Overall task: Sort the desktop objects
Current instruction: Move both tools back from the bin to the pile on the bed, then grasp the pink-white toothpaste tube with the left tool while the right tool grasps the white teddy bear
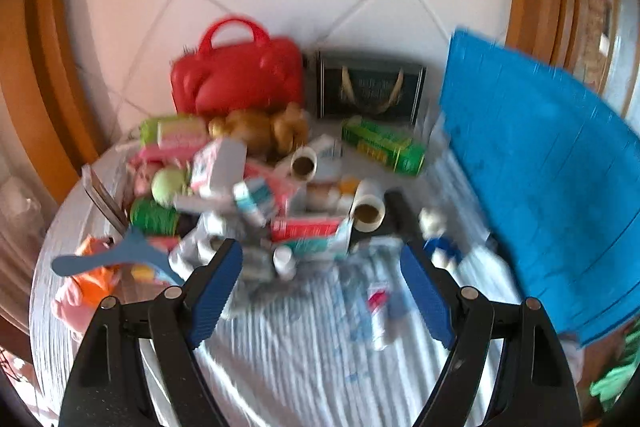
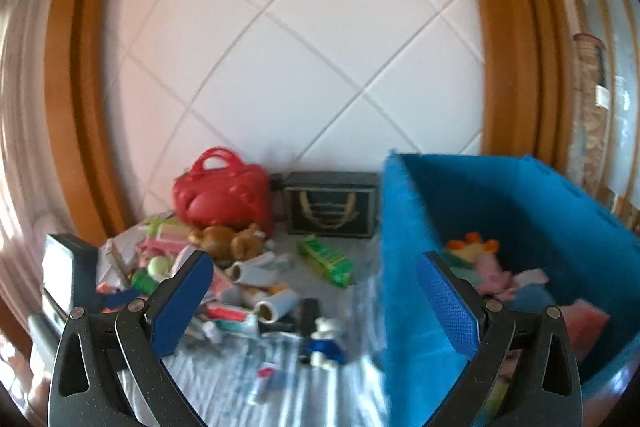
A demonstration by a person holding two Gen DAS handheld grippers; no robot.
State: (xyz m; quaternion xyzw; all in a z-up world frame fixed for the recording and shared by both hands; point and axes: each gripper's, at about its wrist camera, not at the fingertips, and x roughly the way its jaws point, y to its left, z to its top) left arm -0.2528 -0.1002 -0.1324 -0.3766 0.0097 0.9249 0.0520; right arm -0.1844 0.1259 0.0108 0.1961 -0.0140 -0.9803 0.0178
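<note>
- Clutter [image 1: 256, 195] of boxes, tubes, bottles and cardboard rolls lies heaped on the striped cloth [image 1: 304, 347], left of the blue bin [image 1: 536, 187], which serves as landmark.
- Behind the heap, against the white diamond-lined wall, stand a red handbag [image 1: 240, 75] and, between it and the blue bin, a dark box [image 1: 370, 89] with gold print.
- A brown plush toy [image 1: 260, 129] sits in front of the handbag; a green carton [image 1: 382, 145] lies just left of the bin's near wall.
- A small white-and-blue figure [image 1: 438, 233] stands close beside the bin; a small red-and-white tube [image 1: 378, 311] lies alone on the cloth, nearer the camera.
- Left gripper [image 1: 322, 295] hovers over the cloth with jaws spread wide, nothing between them; a blue hanger [image 1: 112, 255] and orange item lie on the side far from the bin.
- Right gripper [image 2: 316, 301] also stands wide and empty, its right finger in front of the bin's wall.
- Only the right wrist view looks into the bin [image 2: 520, 211]: soft toys [image 2: 486, 263] in pink, orange and green lie at its bottom. The left wrist view shows just the outer wall.
- Both views are motion-blurred; labels cannot be read.
</note>
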